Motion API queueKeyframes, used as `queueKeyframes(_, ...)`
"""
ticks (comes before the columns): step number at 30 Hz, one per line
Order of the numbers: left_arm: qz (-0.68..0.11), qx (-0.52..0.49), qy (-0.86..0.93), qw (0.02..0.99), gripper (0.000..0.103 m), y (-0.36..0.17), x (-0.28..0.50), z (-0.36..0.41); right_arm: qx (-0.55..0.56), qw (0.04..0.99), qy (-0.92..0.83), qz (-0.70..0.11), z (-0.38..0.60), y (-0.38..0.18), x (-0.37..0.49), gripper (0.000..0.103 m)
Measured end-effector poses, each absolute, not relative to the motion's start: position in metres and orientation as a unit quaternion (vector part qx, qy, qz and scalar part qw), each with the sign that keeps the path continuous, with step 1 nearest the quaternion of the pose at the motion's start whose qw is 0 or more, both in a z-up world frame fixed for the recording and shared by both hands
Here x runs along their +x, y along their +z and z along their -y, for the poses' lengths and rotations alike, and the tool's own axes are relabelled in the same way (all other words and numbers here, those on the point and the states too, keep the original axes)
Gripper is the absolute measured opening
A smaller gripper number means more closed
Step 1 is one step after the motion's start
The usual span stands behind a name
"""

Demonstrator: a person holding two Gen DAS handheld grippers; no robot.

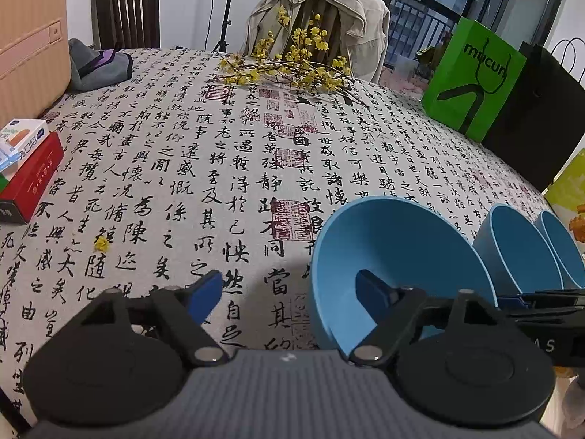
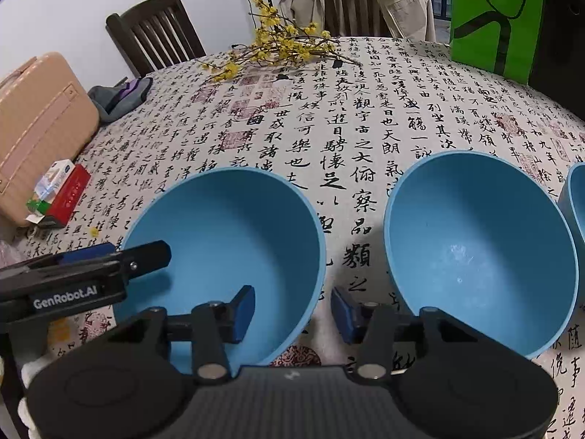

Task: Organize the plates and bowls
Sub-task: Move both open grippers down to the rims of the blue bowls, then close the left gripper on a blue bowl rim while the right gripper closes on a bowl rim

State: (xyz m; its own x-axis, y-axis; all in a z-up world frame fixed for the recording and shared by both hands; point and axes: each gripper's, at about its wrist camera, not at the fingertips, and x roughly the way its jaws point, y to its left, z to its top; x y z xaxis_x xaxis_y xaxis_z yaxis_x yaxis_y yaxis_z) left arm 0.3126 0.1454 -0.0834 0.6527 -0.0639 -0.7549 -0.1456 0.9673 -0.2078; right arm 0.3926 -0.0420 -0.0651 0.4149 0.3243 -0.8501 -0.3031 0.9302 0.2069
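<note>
We've got three blue bowls in a row on the desk. Left hand-held gripper [image 1: 289,292] straddles the left bowl's [image 1: 395,256] left rim, jaws apart. Right hand-held gripper [image 2: 292,312] straddles that bowl's right rim, not pinching; middle bowl [image 2: 475,241] sits just beside it.

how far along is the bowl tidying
Nothing looks stacked yet: three blue bowls sit apart on the tablecloth. In hand: both tools straddle the leftmost bowl, the left tool over its left rim, the right tool over its right rim, not visibly gripping. Left: nesting it with the middle bowl and third bowl.
</note>
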Motion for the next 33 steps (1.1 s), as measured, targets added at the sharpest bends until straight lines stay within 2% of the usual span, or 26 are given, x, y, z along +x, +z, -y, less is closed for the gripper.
queueKeyframes(3, -0.418, -0.128, 0.021, 0.899, 0.073, -0.085, 0.314, -0.145, 0.006, 0.842, 0.183, -0.507, 0.041, -0.065, 0.394, 0.042)
queueKeyframes(8, -0.420, -0.121, 0.014, 0.899, 0.049, -0.085, 0.316, -0.141, -0.001, 0.841, 0.180, -0.510, 0.040, -0.067, 0.397, 0.029)
queueKeyframes(10, -0.420, -0.122, 0.008, 0.899, 0.046, -0.085, 0.317, -0.140, -0.004, 0.841, 0.180, -0.511, 0.039, -0.067, 0.398, 0.027)
queueKeyframes(13, -0.422, -0.131, -0.003, 0.897, 0.031, -0.085, 0.319, -0.139, -0.009, 0.841, 0.181, -0.509, 0.038, -0.067, 0.398, 0.022)
queueKeyframes(17, -0.421, -0.125, -0.006, 0.898, 0.020, -0.085, 0.320, -0.136, -0.012, 0.841, 0.182, -0.509, 0.040, -0.068, 0.399, 0.017)
queueKeyframes(20, -0.419, -0.122, -0.009, 0.900, 0.017, -0.085, 0.320, -0.133, -0.013, 0.841, 0.183, -0.509, 0.041, -0.069, 0.399, 0.016)
queueKeyframes(33, -0.411, -0.107, -0.002, 0.905, 0.016, -0.082, 0.319, -0.127, -0.019, 0.839, 0.183, -0.512, 0.041, -0.069, 0.398, 0.015)
